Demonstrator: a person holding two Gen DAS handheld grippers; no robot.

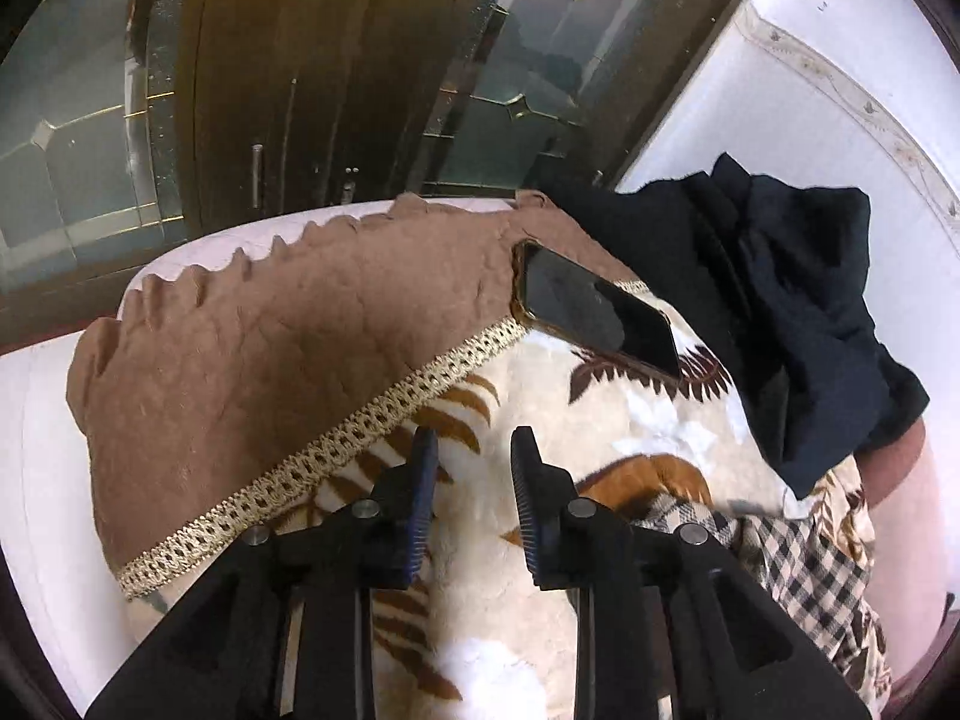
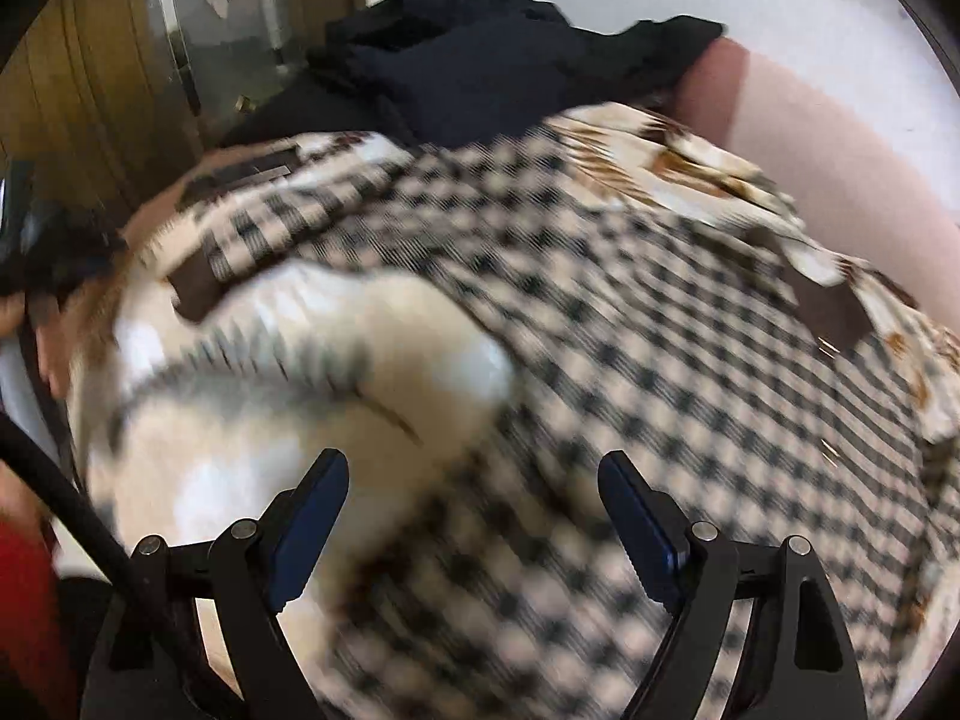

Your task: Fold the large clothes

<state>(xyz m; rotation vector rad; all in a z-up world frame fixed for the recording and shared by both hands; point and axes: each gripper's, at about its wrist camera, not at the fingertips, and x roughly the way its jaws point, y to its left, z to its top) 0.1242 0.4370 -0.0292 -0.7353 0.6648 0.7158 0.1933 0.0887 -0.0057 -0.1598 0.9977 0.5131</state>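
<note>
Lying spread over the bed: a checked shirt [image 2: 600, 312], cream and black, all smeared by blur in the right wrist view. Showing only as a small corner [image 1: 798, 558] at the lower right edge in the left wrist view, the rest cut off. Hard to tell sleeve from body; a pale, puffy fold [image 2: 288, 372] bulging near the front, too blurry to say whether shirt or blanket.

Hanging above the shirt: the right gripper [image 2: 474, 474], jaws standing wide, nothing between them, not clearly touching the cloth.

Hanging above the leaf blanket [image 1: 516, 570]: the left gripper [image 1: 474, 450], jaws only a little apart, narrow, holding nothing, fluffy blanket showing through the gap.

Lying under the shirt: that cream blanket with brown leaves, with a brown border [image 1: 270, 348] and a gold lace strip [image 1: 336, 450].

Resting on the blanket's far edge: a dark phone [image 1: 594, 312], screen up, tilted, half on the brown border.

Piled behind, next to the phone: dark clothes [image 1: 780, 300], crumpled, shape impossible to make out.

Peeking out around the blanket: a pink sheet [image 2: 840, 192].

Standing further back: a wooden door [image 1: 288, 78] with glass panels, and a white wall [image 1: 810, 60].

Showing at the left edge of the right wrist view: something red [image 2: 24, 612] and a black cable [image 2: 66, 510], mostly cut off.
</note>
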